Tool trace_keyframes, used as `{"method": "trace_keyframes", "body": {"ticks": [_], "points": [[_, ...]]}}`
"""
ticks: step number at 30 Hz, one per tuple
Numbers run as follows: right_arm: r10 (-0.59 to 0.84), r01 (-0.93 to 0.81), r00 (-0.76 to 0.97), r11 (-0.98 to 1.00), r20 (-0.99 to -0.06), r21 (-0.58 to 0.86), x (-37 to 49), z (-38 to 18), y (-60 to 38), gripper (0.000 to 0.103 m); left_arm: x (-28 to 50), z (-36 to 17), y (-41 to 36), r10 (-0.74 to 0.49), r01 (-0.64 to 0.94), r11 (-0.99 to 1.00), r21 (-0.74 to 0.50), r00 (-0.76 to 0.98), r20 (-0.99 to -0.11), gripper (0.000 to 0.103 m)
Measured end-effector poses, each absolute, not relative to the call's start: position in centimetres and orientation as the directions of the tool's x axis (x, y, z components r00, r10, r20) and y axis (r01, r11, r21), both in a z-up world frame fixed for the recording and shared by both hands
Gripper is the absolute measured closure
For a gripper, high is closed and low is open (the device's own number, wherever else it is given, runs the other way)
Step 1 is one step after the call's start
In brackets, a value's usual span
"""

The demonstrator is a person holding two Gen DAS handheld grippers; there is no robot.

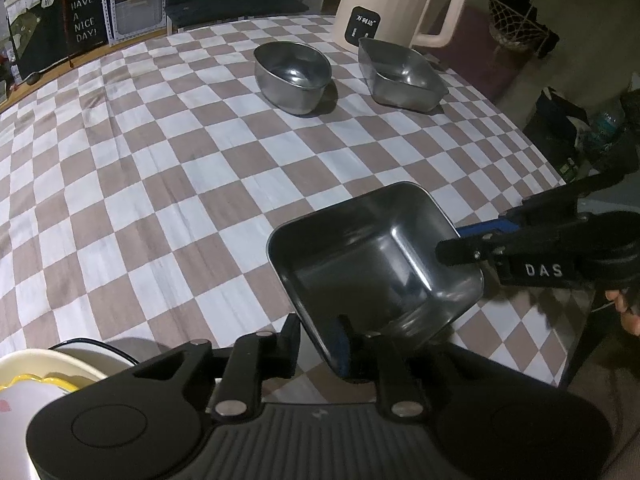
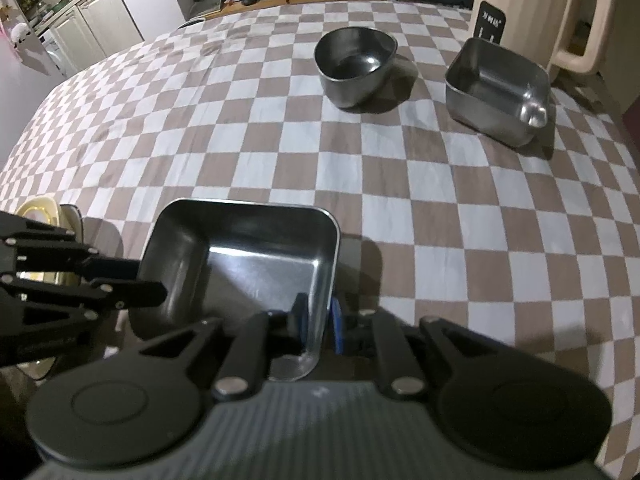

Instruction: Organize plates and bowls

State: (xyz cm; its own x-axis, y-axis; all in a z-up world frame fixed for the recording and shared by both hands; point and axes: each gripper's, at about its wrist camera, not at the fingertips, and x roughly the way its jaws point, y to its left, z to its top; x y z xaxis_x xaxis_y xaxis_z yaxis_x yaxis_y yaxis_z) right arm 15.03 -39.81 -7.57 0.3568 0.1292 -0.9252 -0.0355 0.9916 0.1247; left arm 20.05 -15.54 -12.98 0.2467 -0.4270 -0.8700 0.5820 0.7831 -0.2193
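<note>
A square steel bowl (image 1: 376, 264) is held low over the checkered table near its front edge; it also shows in the right wrist view (image 2: 248, 264). My left gripper (image 1: 320, 340) is shut on its near rim. My right gripper (image 2: 318, 316) is shut on its right rim, and shows from the side in the left wrist view (image 1: 460, 246). My left gripper shows at the bowl's left rim in the right wrist view (image 2: 148, 284). A rounded steel bowl (image 1: 294, 74) (image 2: 354, 66) and a second square steel bowl (image 1: 400, 76) (image 2: 496, 88) stand at the far side.
A cream ribbed jug with a handle (image 1: 392, 4) (image 2: 532, 12) stands behind the far square bowl. Cream and yellow dishes (image 1: 44, 376) (image 2: 40, 212) sit at the near left. The table's right edge (image 1: 532, 136) drops to a dark floor with bags.
</note>
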Motion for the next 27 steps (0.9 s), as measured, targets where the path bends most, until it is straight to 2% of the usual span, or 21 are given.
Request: {"method": "trace_keyframes", "body": {"ticks": [1, 2, 3, 4, 6, 8, 12, 15, 16, 21, 27], "points": [[0.136, -0.046, 0.353, 0.991, -0.926, 0.128, 15.0, -7.5, -39.7, 0.077, 20.1, -13.0, -15.6, -0.423, 0.583, 0.783, -0.215, 0.247, -0.872, 0.068], [0.148, -0.056, 0.353, 0.989, -0.924, 0.138, 14.9, -7.3, -39.6, 0.072, 20.1, -12.9, -15.6, -0.421, 0.587, 0.782, -0.208, 0.252, -0.871, 0.054], [0.156, -0.063, 0.357, 0.988, -0.921, 0.143, 14.7, -7.1, -39.7, 0.059, 20.0, -12.7, -15.5, -0.422, 0.593, 0.78, -0.202, 0.26, -0.869, 0.043], [0.157, -0.072, 0.369, 0.987, -0.916, 0.14, 14.6, -6.8, -39.6, 0.046, 20.0, -12.6, -15.5, -0.425, 0.598, 0.777, -0.198, 0.266, -0.865, 0.039], [0.158, -0.08, 0.405, 0.987, -0.9, 0.137, 14.3, -5.9, -39.4, 0.032, 20.0, -12.1, -15.5, -0.44, 0.607, 0.769, -0.203, 0.27, -0.857, 0.033], [0.169, -0.073, 0.435, 0.986, -0.884, 0.152, 14.3, -5.2, -39.5, 0.027, 20.0, -11.8, -15.6, -0.448, 0.61, 0.765, -0.207, 0.273, -0.851, 0.03], [0.145, -0.011, 0.501, 0.987, -0.853, 0.161, 14.4, -3.9, -41.0, 0.008, 20.5, -11.4, -15.6, -0.455, 0.603, 0.771, -0.206, 0.296, -0.84, 0.016], [0.118, 0.093, 0.545, 0.975, -0.83, 0.2, 14.7, -3.3, -42.8, 0.005, 21.2, -10.9, -15.4, -0.467, 0.59, 0.78, -0.209, 0.326, -0.822, 0.004], [0.104, 0.145, 0.559, 0.965, -0.822, 0.22, 15.0, -3.2, -43.5, 0.001, 21.5, -10.7, -15.4, -0.471, 0.586, 0.783, -0.209, 0.337, -0.815, 0.003], [0.044, 0.377, 0.604, 0.864, -0.796, 0.334, 16.3, -3.6, -47.0, 0.001, 23.1, -10.3, -15.6, -0.48, 0.562, 0.797, -0.219, 0.372, -0.794, 0.001], [-0.046, 0.592, 0.655, 0.652, -0.755, 0.474, 18.1, -4.6, -50.3, 0.002, 25.3, -9.9, -16.5, -0.51, 0.563, 0.795, -0.224, 0.422, -0.75, 0.0]]}}
